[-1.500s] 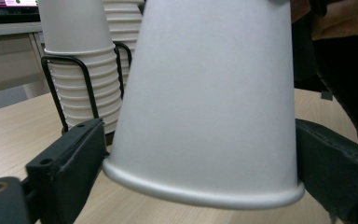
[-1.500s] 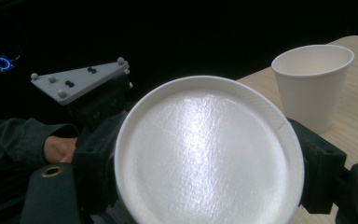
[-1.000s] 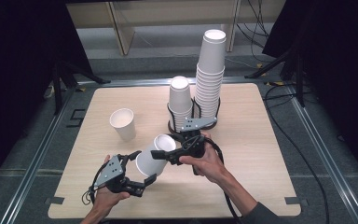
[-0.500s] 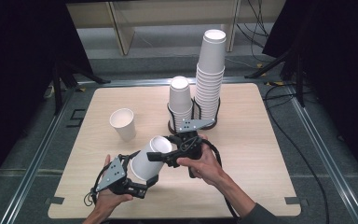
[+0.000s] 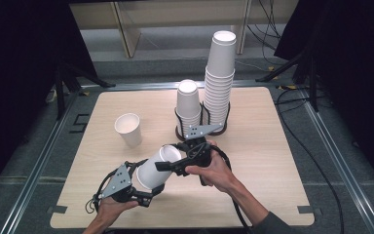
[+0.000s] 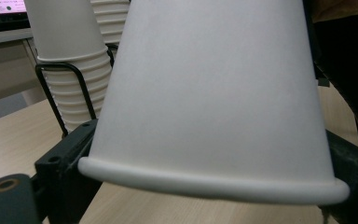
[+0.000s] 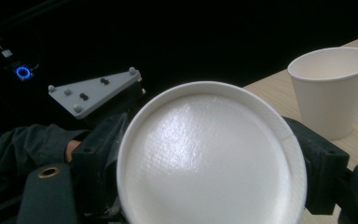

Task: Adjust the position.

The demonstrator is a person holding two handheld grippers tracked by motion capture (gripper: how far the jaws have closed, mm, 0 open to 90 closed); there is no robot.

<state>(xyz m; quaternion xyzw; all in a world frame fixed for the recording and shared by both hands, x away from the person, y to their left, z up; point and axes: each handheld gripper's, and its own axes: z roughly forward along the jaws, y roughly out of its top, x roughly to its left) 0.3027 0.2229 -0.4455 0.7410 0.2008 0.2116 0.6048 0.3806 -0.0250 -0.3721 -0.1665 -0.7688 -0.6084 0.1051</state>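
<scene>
A white paper cup [image 5: 157,166] hangs tipped in the air over the wooden surface [image 5: 272,161], between both tools. Its long way runs from the left tool [image 5: 143,192], low and near the person, up to the right tool [image 5: 168,165]. The right tool pinches the cup at one end. The left tool's jaws have just been closing, and now they sit against the cup's sides at the other end. The left tool's view shows the cup's side, rim down. The right tool's view shows its round flat bottom. Another cup [image 5: 128,129] stands apart, and two cup stacks [image 5: 219,83] sit in a black wire holder [image 5: 202,119].
</scene>
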